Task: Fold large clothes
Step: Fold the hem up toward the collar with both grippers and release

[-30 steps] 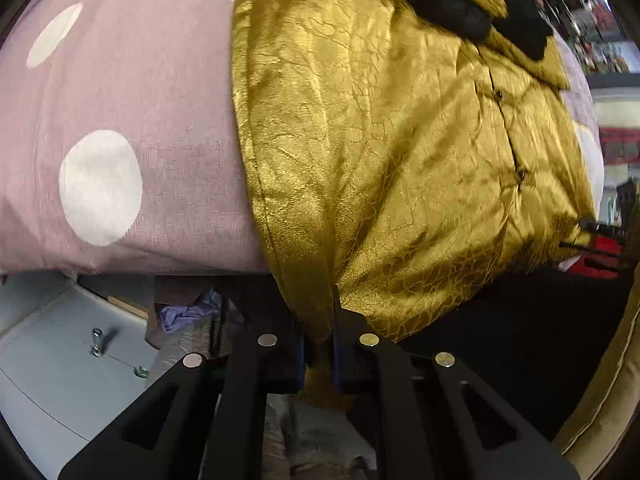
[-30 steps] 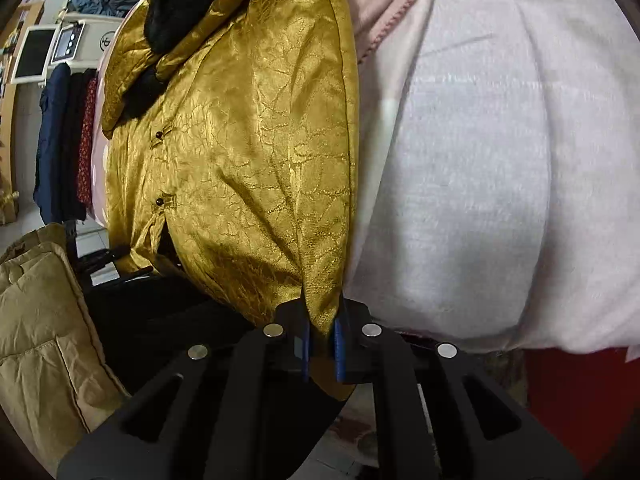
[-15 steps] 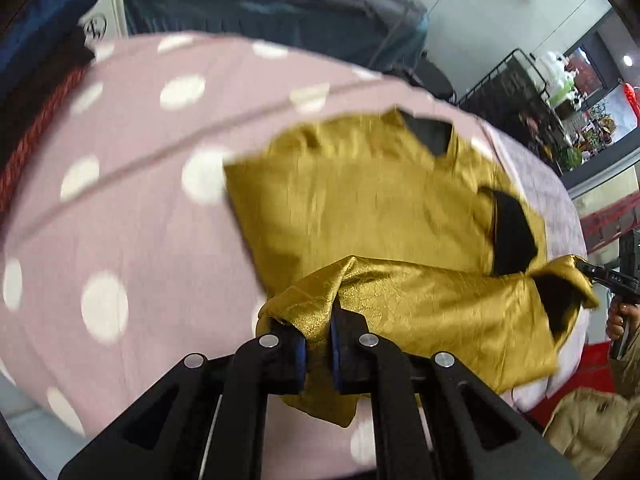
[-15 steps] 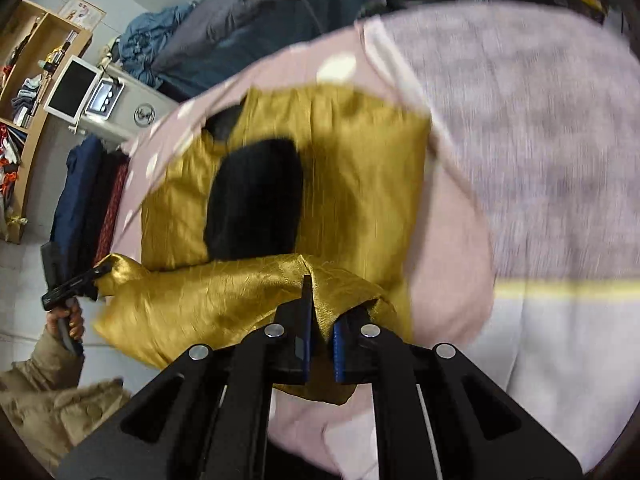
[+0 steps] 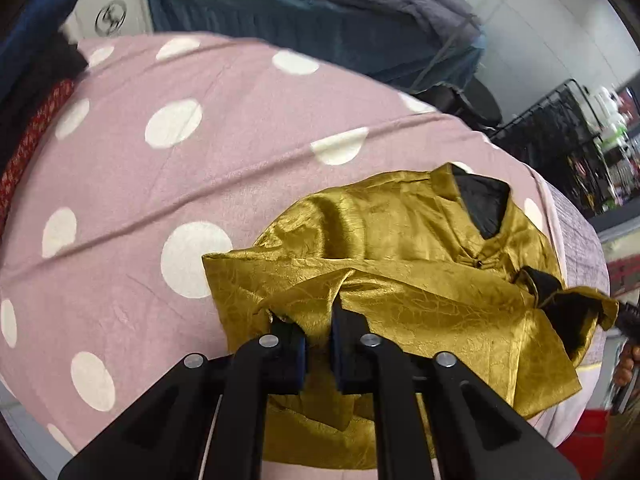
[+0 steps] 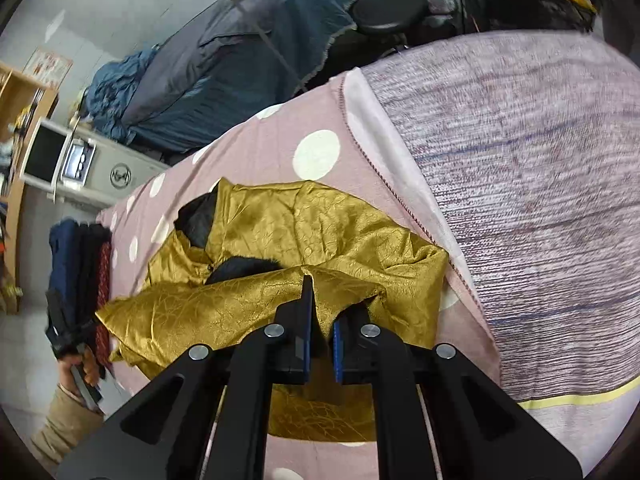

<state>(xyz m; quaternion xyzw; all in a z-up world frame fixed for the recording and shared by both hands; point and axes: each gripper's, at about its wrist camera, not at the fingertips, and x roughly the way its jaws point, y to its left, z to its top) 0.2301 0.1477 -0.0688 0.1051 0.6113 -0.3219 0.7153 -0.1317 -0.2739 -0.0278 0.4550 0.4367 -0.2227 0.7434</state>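
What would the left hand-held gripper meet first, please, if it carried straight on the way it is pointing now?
Most likely the crinkled gold satin garment itself: the left hand-held gripper, jaws opening, has a fold between them, with more gold cloth ahead on the pink polka-dot bedsheet. Depth is uncertain.

Black angular fingers (image 5: 348, 320) with blue pads and silver screws; tan padded sleeve (image 6: 64, 420).

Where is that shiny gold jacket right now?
In both views the gold jacket lies on the pink polka-dot sheet, its folded-over hem between both claws, beside a grey blanket.
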